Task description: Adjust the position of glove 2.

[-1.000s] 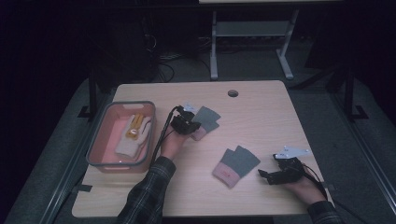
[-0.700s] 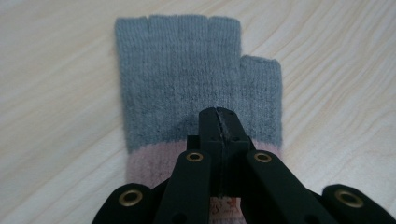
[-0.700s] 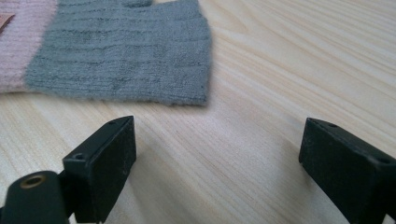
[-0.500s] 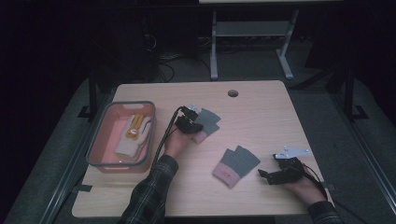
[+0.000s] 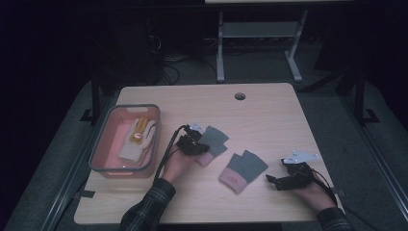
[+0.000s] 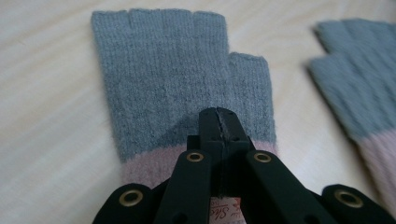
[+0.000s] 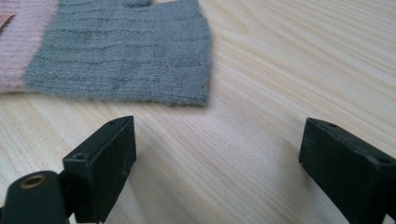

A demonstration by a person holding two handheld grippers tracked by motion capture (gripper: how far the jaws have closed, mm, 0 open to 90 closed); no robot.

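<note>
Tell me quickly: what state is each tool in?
Left tool: shut on the grey-and-pink knitted fingerless glove.
Right tool: open, holding nothing.

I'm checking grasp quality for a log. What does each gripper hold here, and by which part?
The left gripper is shut on the grey glove, pinching it near its pink cuff. The right gripper is open and holds nothing.
</note>
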